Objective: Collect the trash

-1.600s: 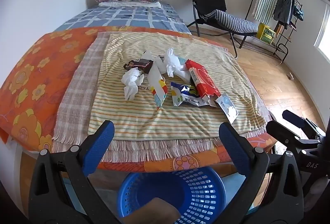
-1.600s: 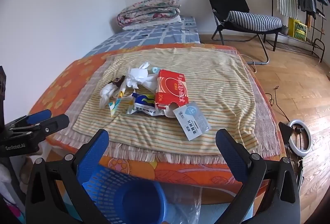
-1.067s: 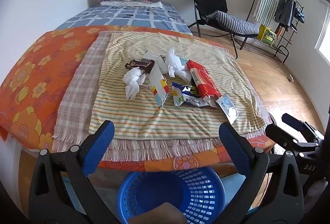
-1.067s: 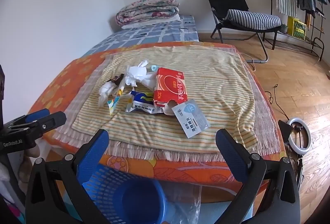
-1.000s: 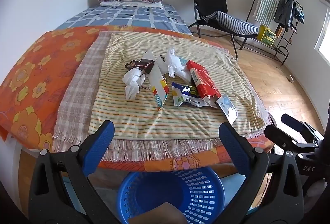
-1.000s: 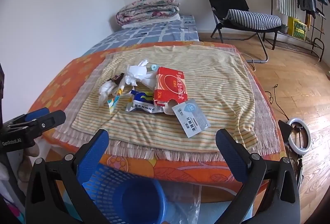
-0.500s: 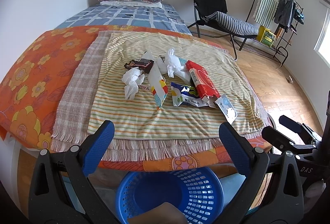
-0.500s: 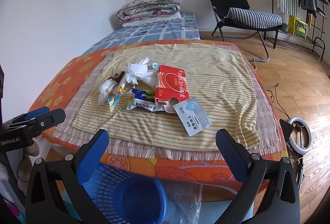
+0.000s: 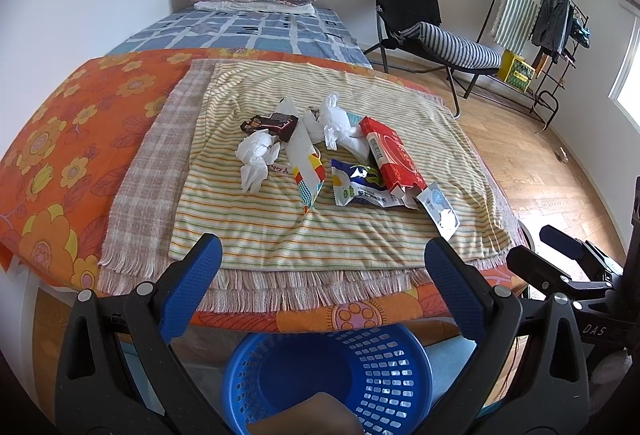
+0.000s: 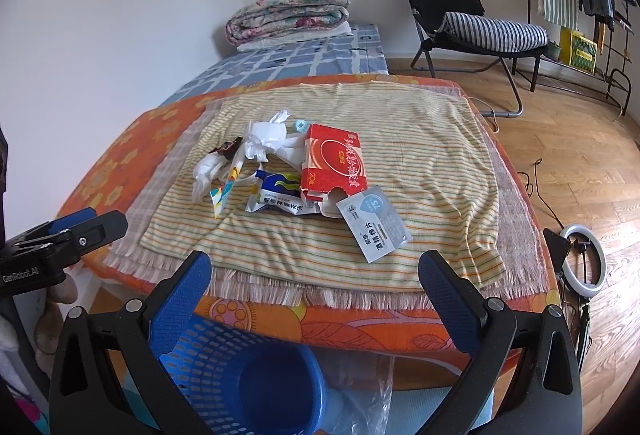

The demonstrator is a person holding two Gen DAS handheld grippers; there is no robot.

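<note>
1. Trash lay bunched mid-cloth on the striped cloth (image 9: 320, 231), which covered a table w/ an orange floral cover (image 9: 60, 139).
2. Pile items: red carton (image 9: 394, 159) at 3 o'clock of the pile, blue-white snack wrapper (image 9: 358, 189) touching its near end, grey-white sachet (image 10: 374, 221) at 5 o'clock, nearest the edge.
3. Crumpled tissue (image 9: 256, 159) sat at 9 o'clock; dark wrapper (image 9: 272, 123) at 11; white plastic bag (image 9: 334, 119) at 12; colourful paper wedge (image 9: 306, 171) centre.
4. Blue basket (image 9: 332, 375) stood on the floor below the table's near edge, at 6 o'clock.
5. Left gripper (image 9: 320, 275) had jaws spread wide, nothing between them, above the basket.
6. Right gripper (image 10: 314, 279) likewise gaped, held nothing, facing the sachet.
</note>
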